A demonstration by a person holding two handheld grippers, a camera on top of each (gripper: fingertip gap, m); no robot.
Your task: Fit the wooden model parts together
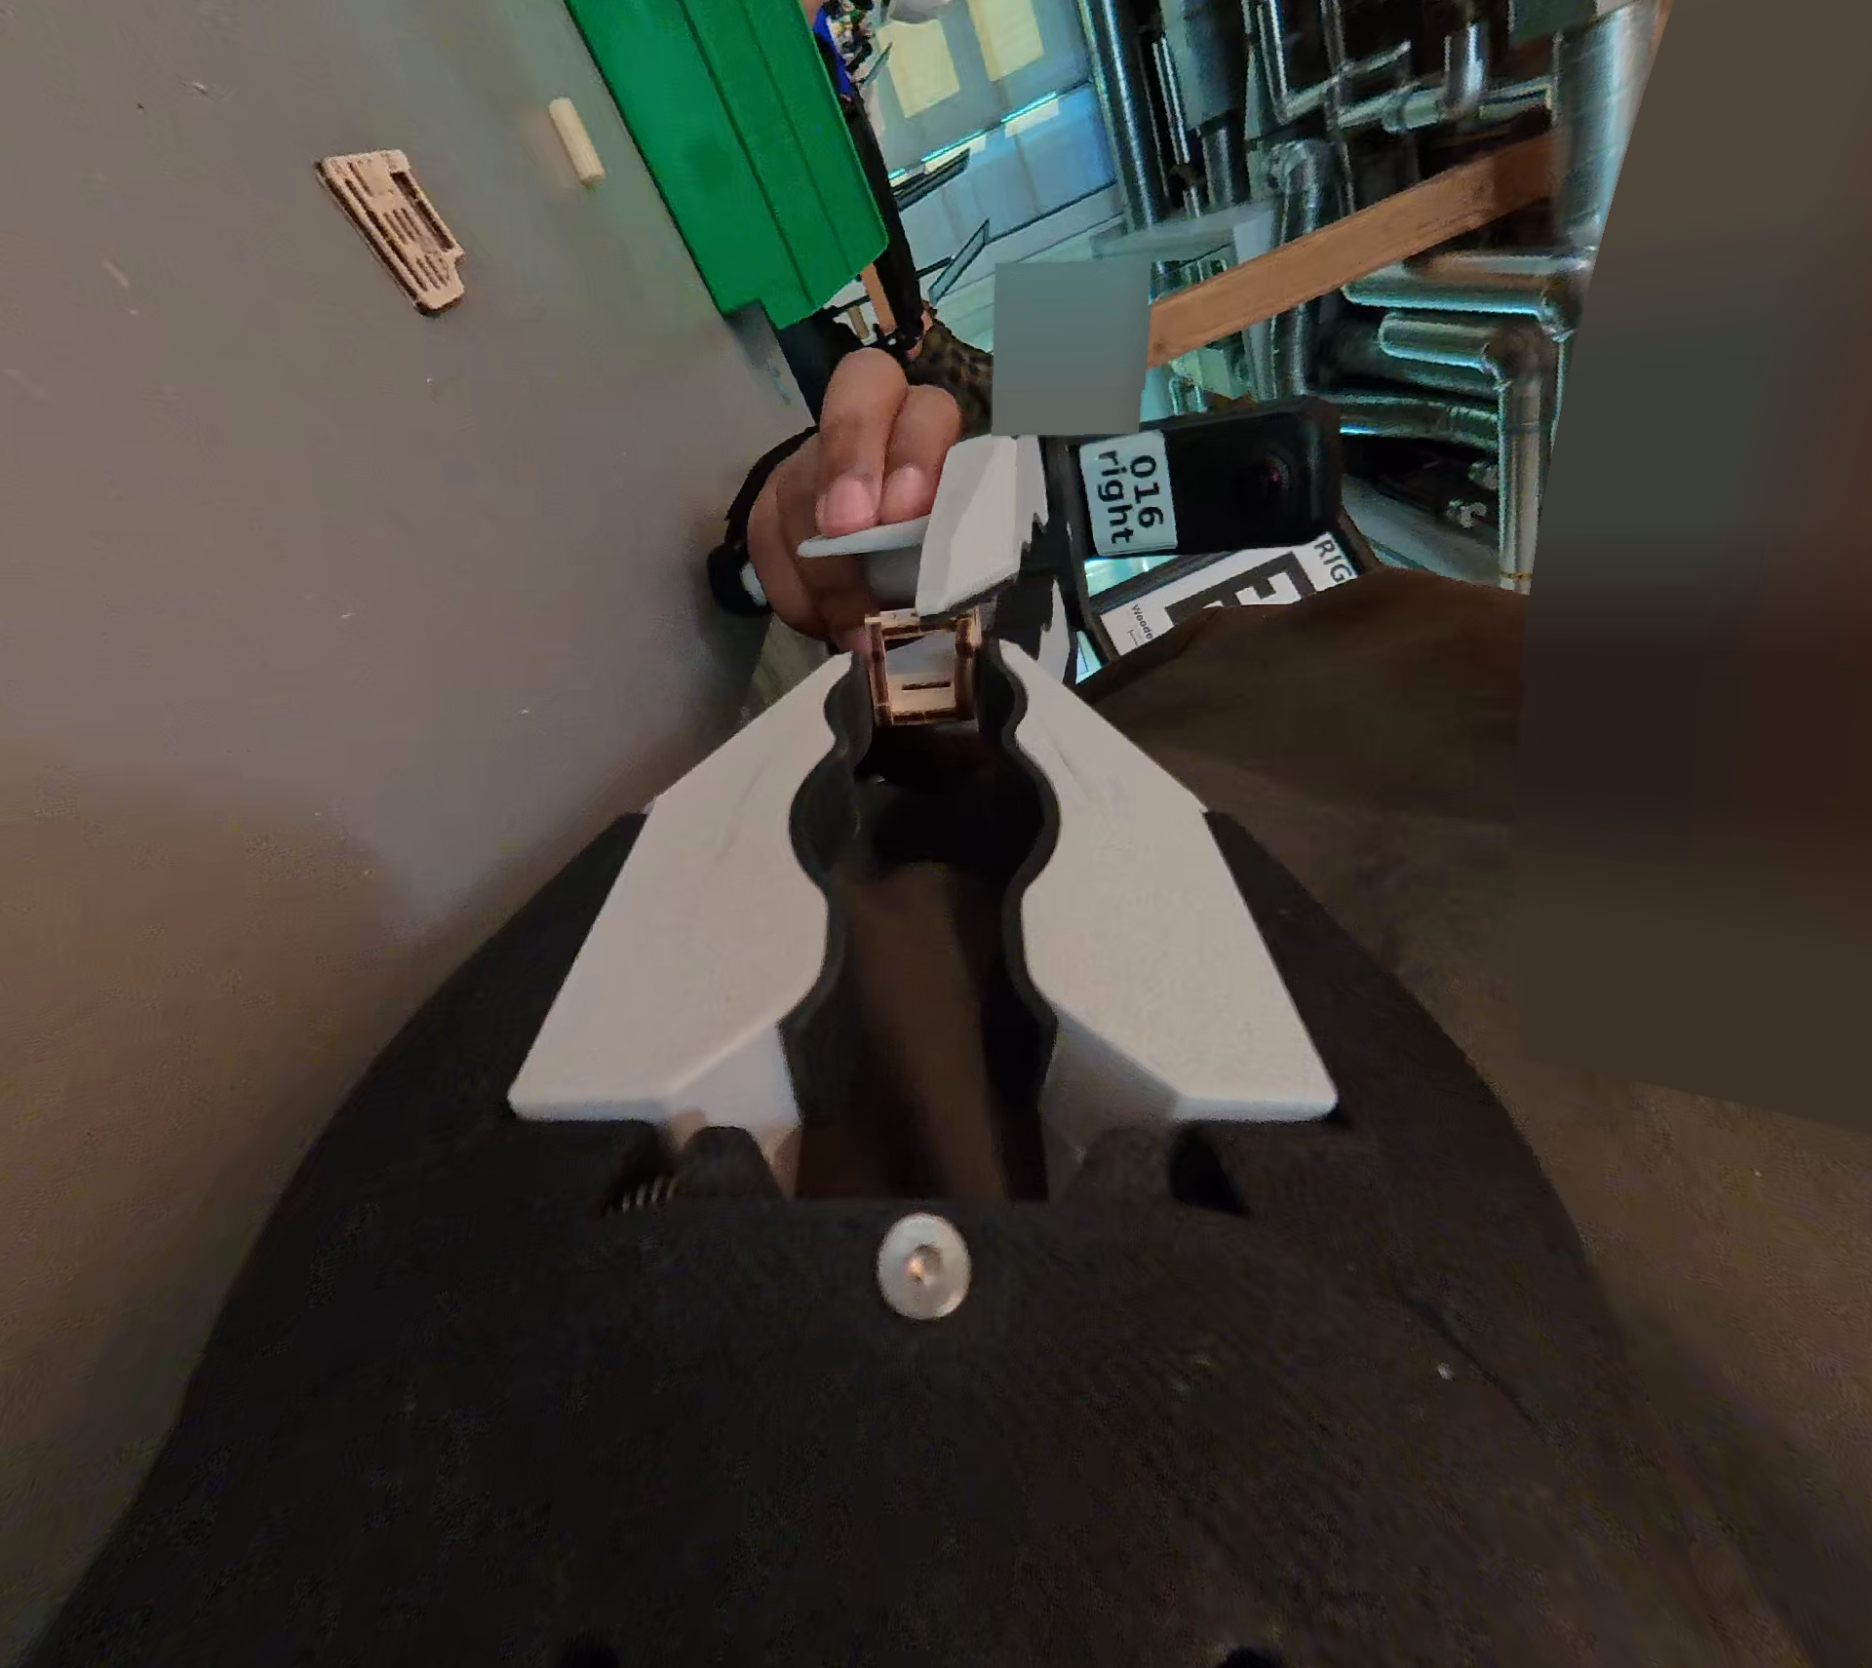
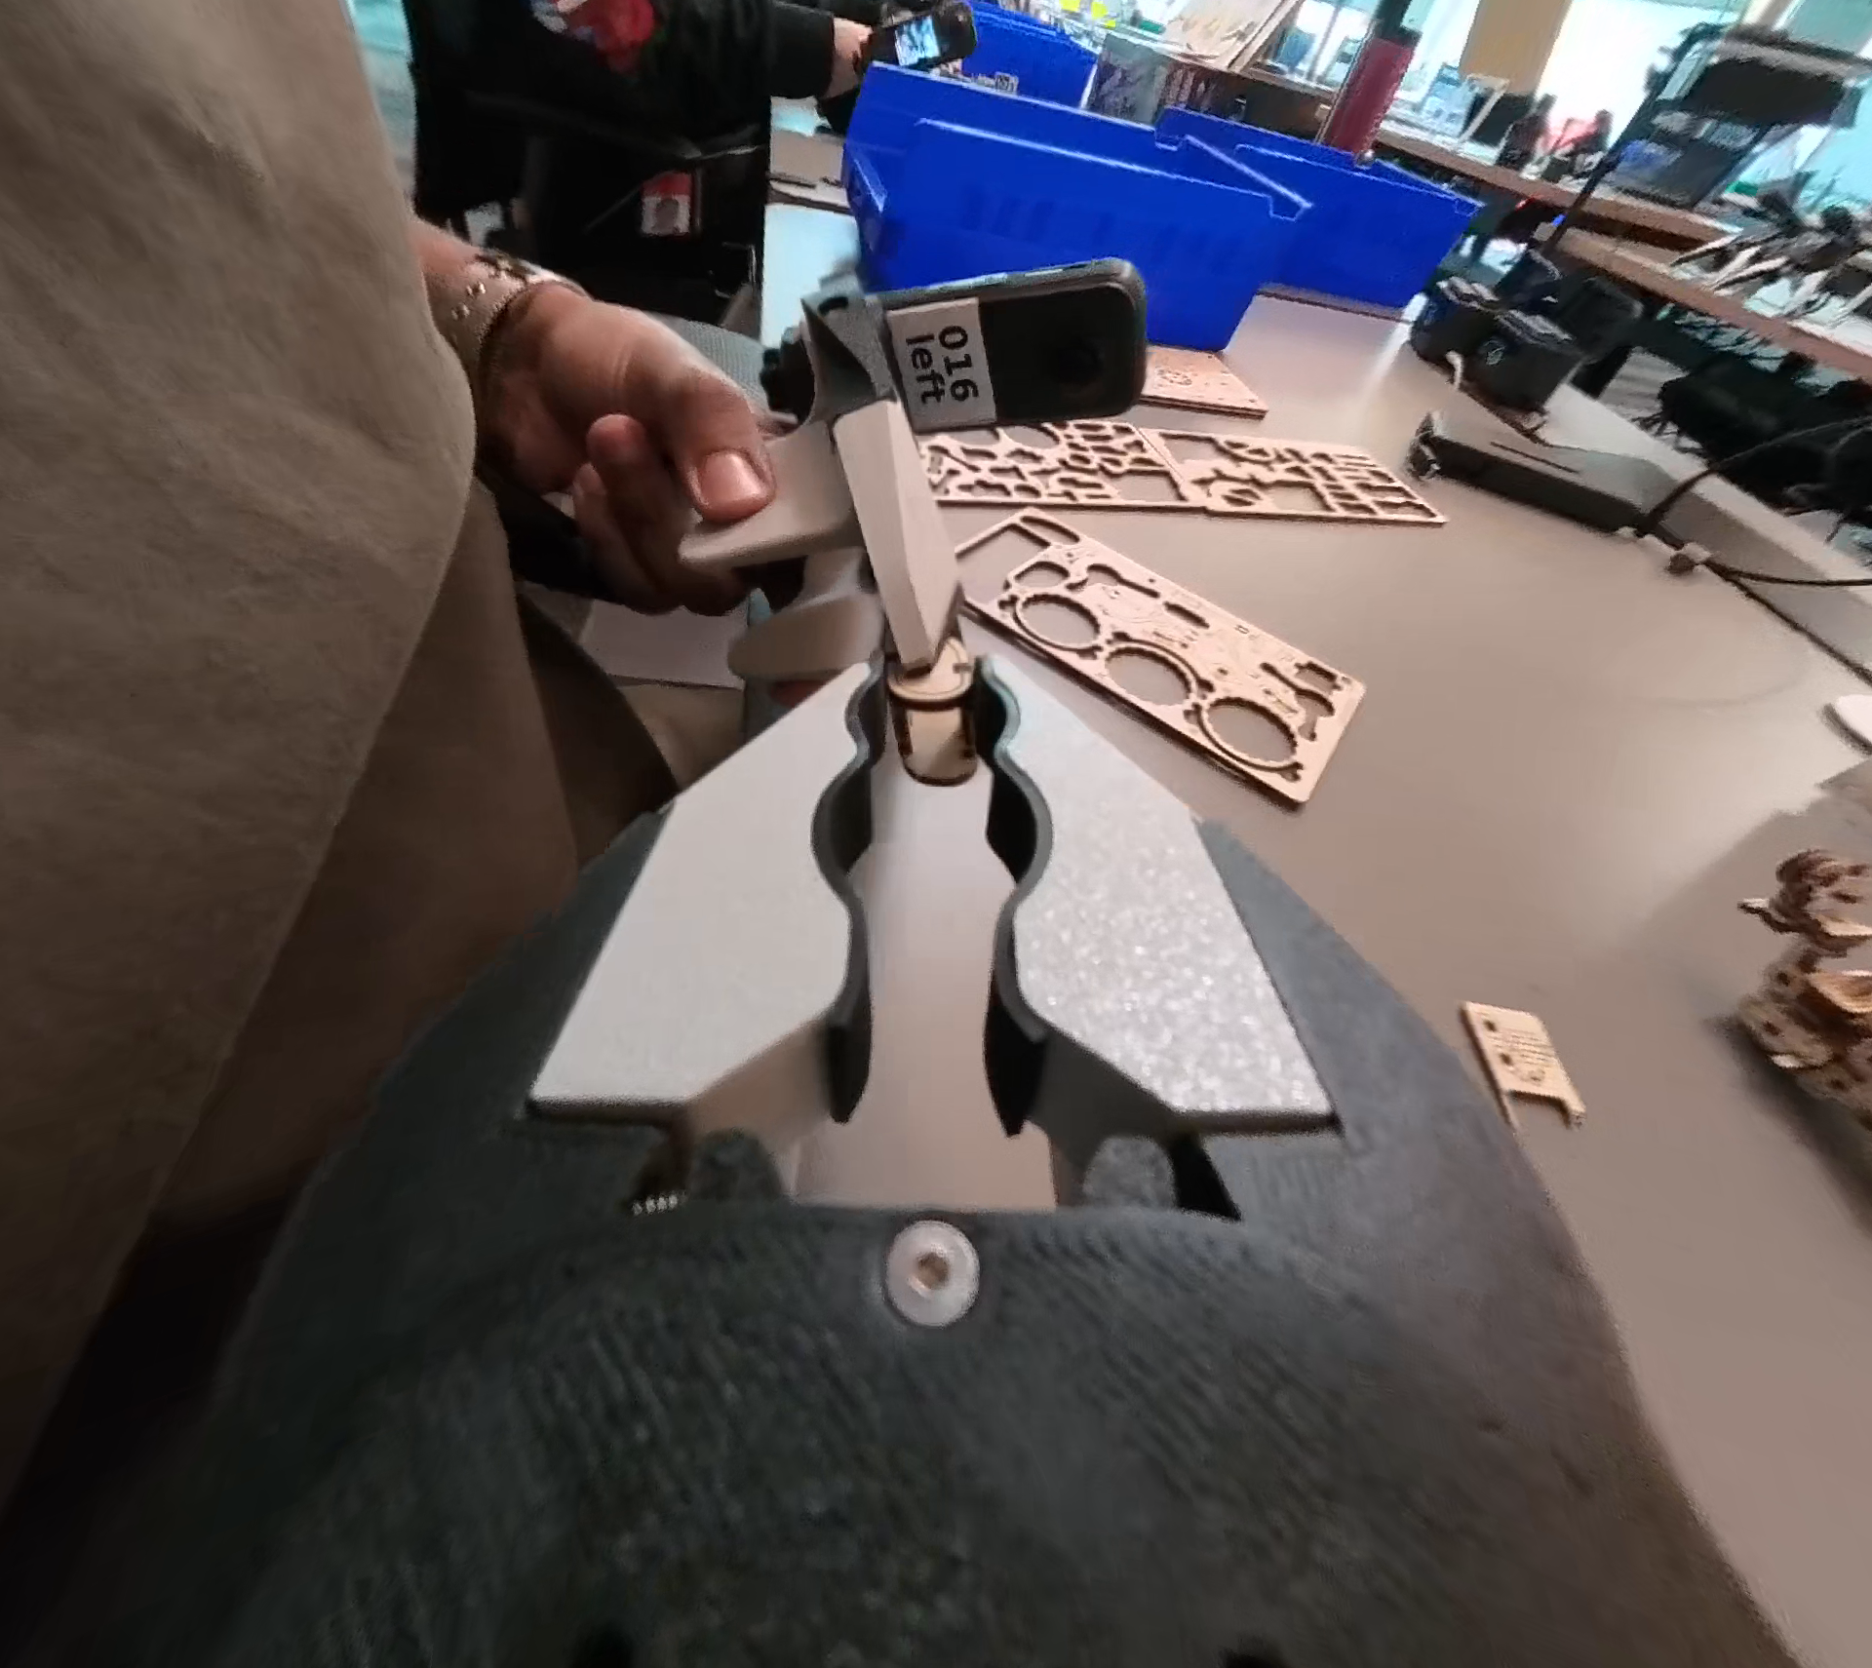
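Observation:
My left gripper (image 1: 917,677) is shut on a small box-like wooden assembly (image 1: 920,675) and holds it in the air above the grey table (image 1: 253,505). My right gripper (image 2: 932,708) is shut on the same assembly, whose rounded end (image 2: 932,728) sits between its tips. The two grippers meet tip to tip at nearly a right angle. The right gripper (image 1: 952,596) comes onto the assembly from above in the left wrist view. The left gripper (image 2: 917,652) comes down onto it in the right wrist view. Where the parts join is hidden by the fingers.
Punched-out wooden sheets (image 2: 1165,657) (image 2: 1185,475) lie on the table (image 2: 1519,758) beyond the grippers. A small wooden plate (image 2: 1525,1057) and a part-built wooden model (image 2: 1813,981) lie at right. Blue bins (image 2: 1064,201) stand behind. A green bin (image 1: 699,49) and a small sheet (image 1: 395,227) show in the left wrist view. Less than 4 cm separates the two grippers' tips. Left tips and right tips are each some 20 cm from the small wooden plate (image 2: 1525,1057).

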